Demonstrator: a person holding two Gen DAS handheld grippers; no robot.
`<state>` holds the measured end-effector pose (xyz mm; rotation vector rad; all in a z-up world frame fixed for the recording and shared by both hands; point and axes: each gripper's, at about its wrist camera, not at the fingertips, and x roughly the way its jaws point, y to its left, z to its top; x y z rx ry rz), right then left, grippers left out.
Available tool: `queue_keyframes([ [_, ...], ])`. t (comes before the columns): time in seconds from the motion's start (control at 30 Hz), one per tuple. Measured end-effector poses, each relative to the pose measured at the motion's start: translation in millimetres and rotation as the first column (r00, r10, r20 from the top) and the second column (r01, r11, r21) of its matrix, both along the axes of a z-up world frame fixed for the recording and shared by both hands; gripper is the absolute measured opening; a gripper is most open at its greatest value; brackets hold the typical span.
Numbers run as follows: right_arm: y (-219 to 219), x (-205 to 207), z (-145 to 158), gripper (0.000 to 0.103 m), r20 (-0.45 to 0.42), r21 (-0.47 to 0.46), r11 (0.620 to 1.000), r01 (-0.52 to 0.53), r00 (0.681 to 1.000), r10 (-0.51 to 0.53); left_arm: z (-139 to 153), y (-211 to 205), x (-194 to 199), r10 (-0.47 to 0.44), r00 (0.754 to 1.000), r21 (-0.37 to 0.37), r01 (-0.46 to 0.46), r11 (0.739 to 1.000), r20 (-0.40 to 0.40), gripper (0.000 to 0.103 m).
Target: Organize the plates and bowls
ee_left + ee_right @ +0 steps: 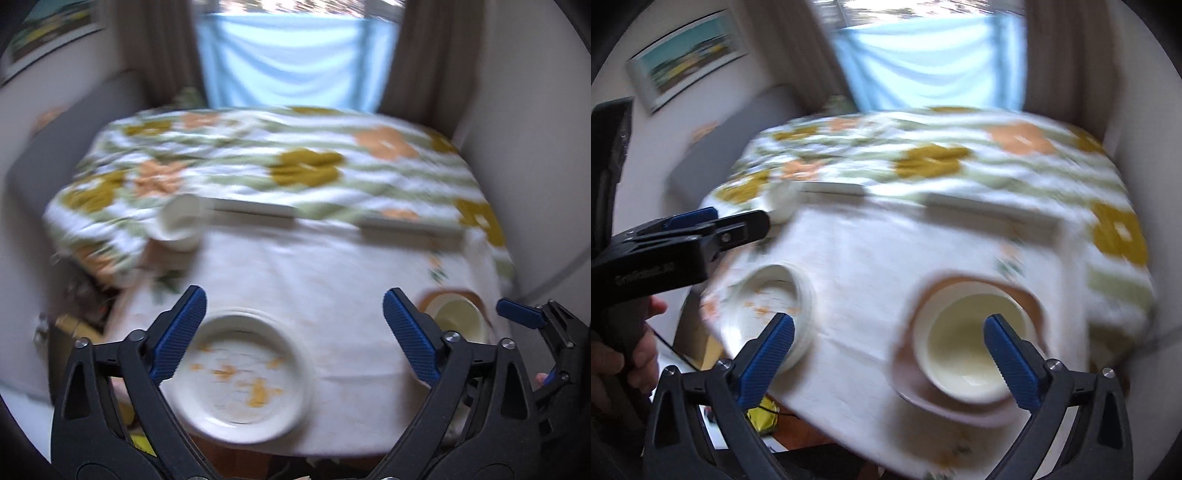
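Observation:
A white plate with orange smears [243, 373] lies on the near left of the table; it also shows in the right wrist view [764, 314]. A cream bowl [964, 350] sits on a brown plate [912, 384] at the near right; the bowl also shows in the left wrist view [458, 317]. A white cup [181, 221] stands further back on the left. My left gripper [295, 332] is open above the smeared plate, empty. My right gripper [890, 358] is open above the bowl's left side, empty.
The round table has a white cloth [332, 280] in front and a flowered cloth [295, 162] behind. Flat white objects [255, 210] lie mid-table. A grey sofa [74, 122] stands left, and a window with curtains [295, 59] behind. Both views are blurred.

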<state>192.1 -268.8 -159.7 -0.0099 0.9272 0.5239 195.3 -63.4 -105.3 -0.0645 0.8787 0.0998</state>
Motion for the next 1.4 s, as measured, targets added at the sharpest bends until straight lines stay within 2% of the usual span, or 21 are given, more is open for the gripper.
queue_keyframes([
  [0.1, 38, 20, 10, 0.102, 0.017, 0.001, 0.994, -0.107, 0.994, 0.107, 6, 49, 0, 0.114, 0.993, -0.03, -0.113, 0.993, 0.02, 0.101],
  [0.2, 71, 48, 19, 0.102, 0.018, 0.007, 0.986, -0.165, 0.986, 0.165, 7, 98, 4, 0.213, 0.977, -0.072, -0.21, 0.975, 0.03, 0.101],
  [0.3, 105, 78, 26, 0.102, 0.026, 0.008, 0.978, -0.209, 0.978, 0.209, 0, 138, 9, 0.278, 0.96, -0.106, -0.273, 0.956, 0.033, 0.101],
  [0.47, 158, 125, 25, 0.102, 0.043, -0.024, 0.973, -0.228, 0.973, 0.229, -25, 200, 36, 0.355, 0.935, -0.207, -0.349, 0.914, -0.007, 0.1],
  [0.57, 187, 163, 10, 0.102, -0.026, 0.003, 0.972, -0.236, 0.971, 0.236, -48, 223, 56, 0.368, 0.929, -0.236, -0.368, 0.899, -0.046, 0.1],
  [0.67, 220, 199, -18, 0.102, -0.086, 0.0, 0.97, -0.242, 0.967, 0.241, -81, 243, 84, 0.36, 0.928, -0.263, -0.372, 0.89, -0.094, 0.098],
  [0.73, 235, 214, -34, 0.102, -0.109, 0.006, 0.968, -0.25, 0.962, 0.249, -103, 248, 102, 0.345, 0.93, -0.265, -0.367, 0.891, -0.128, 0.091],
  [0.77, 246, 225, -48, 0.101, -0.136, 0.003, 0.969, -0.248, 0.96, 0.246, -117, 252, 113, 0.334, 0.93, -0.271, -0.364, 0.891, -0.152, 0.083],
  [0.8, 255, 233, -59, 0.098, -0.16, 0.005, 0.968, -0.249, 0.956, 0.247, -130, 256, 122, 0.323, 0.93, -0.284, -0.362, 0.888, -0.176, 0.075],
  [0.87, 265, 242, -76, 0.084, -0.202, 0.018, 0.967, -0.253, 0.947, 0.251, -151, 260, 137, 0.306, 0.93, -0.311, -0.358, 0.88, -0.206, 0.067],
  [0.93, 276, 252, -96, 0.07, -0.249, 0.023, 0.969, -0.244, 0.938, 0.242, -170, 262, 152, 0.285, 0.93, -0.328, -0.351, 0.877, -0.233, 0.062],
  [1.0, 284, 260, -113, 0.062, -0.287, 0.028, 0.972, -0.234, 0.929, 0.232, -184, 263, 162, 0.266, 0.932, -0.343, -0.341, 0.875, -0.247, 0.048],
  [1.17, 299, 272, -139, 0.051, -0.325, 0.03, 0.969, -0.246, 0.914, 0.242, -209, 265, 180, 0.245, 0.928, -0.345, -0.335, 0.877, -0.279, 0.036],
  [1.27, 305, 275, -146, 0.038, -0.328, 0.026, 0.967, -0.252, 0.912, 0.247, -217, 268, 186, 0.243, 0.928, -0.359, -0.337, 0.87, -0.283, 0.027],
  [1.33, 309, 277, -150, 0.026, -0.327, 0.016, 0.965, -0.262, 0.911, 0.252, -217, 270, 186, 0.247, 0.928, -0.347, -0.337, 0.875, -0.279, 0.025],
  [1.4, 311, 277, -153, 0.019, -0.329, 0.03, 0.961, -0.274, 0.906, 0.268, -218, 270, 188, 0.248, 0.929, -0.336, -0.335, 0.88, -0.276, 0.024],
])
